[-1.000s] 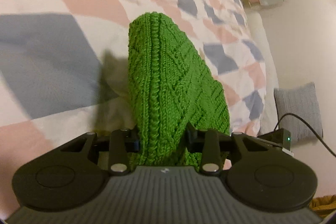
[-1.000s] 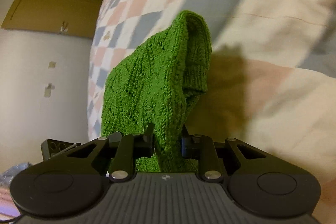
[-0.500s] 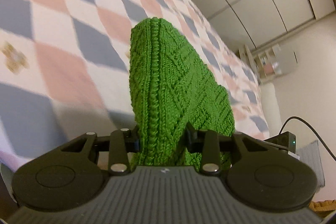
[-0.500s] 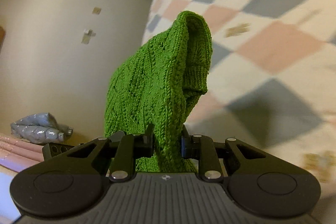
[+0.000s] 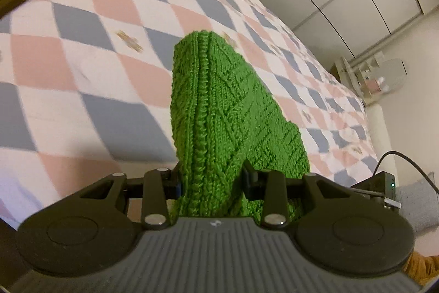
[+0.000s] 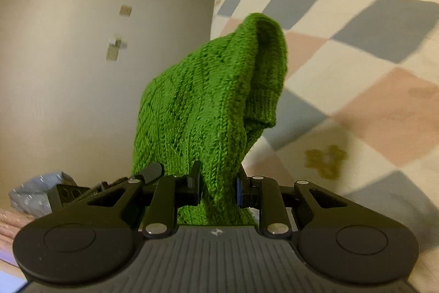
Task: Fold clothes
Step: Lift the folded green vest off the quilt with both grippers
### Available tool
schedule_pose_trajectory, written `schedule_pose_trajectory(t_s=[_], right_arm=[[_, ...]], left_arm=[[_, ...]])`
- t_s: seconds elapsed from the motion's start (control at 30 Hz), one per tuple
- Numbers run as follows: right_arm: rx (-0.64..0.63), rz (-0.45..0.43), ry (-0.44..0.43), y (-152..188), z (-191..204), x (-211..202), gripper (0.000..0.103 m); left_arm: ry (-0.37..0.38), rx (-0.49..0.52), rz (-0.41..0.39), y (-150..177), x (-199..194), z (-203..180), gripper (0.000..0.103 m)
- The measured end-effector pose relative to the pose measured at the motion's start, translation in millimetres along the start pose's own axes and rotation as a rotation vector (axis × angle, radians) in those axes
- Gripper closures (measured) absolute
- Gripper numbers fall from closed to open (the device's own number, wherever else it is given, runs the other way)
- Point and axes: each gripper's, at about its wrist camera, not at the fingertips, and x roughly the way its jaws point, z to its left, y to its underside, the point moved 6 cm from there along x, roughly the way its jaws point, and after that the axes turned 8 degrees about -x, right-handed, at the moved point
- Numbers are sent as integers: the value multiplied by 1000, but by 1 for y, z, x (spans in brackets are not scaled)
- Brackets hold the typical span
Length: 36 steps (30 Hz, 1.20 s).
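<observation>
Each tool, left tool [image 5: 211, 180] and right tool [image 6: 218, 183], is clenched on the green knitted garment [image 5: 219, 106], raised above the checked bed [image 5: 96, 18].

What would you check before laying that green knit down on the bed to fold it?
1. Left gripper shut on the green knit: ok, fabric bunched between its fingers.
2. Right gripper shut on the knit: ok, cloth clamped there too.
3. Knit lifted clear of the quilt: cannot tell, its lower part is hidden behind the grippers.
4. Landing spot on the quilt free of other items: ok in the part visible; the rest is out of view.
5. Knit spread flat between the grippers: not ok, it hangs bunched and doubled over.
6. Cable away from the fabric: ok, it runs off to the side.
</observation>
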Motion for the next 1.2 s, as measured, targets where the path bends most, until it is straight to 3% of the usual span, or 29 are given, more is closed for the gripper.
schedule_pose_trajectory(t_s=[0.23,0.33,0.47,0.87,1.07,1.2], right_arm=[[-43,83,-6,-23,27,97,80],[-45,124,11,-29,41,134,80],[-32,129,20,-35,54,181,80],[89,-12,112,-62,51,343,80],[73,-7,167,-76,40,408,80],[55,12,225,-80,23,437,80]], left_arm=[[-28,-99,-100,-38,-22,74,70],[-53,-157,-104,-58,-29,106,70],[-59,-135,-65,-104,-25,146,70],[-29,-9,85,-254,16,275,70],[-10,-20,112,-296,48,336,70],[-5,-35,139,-307,75,370,69]])
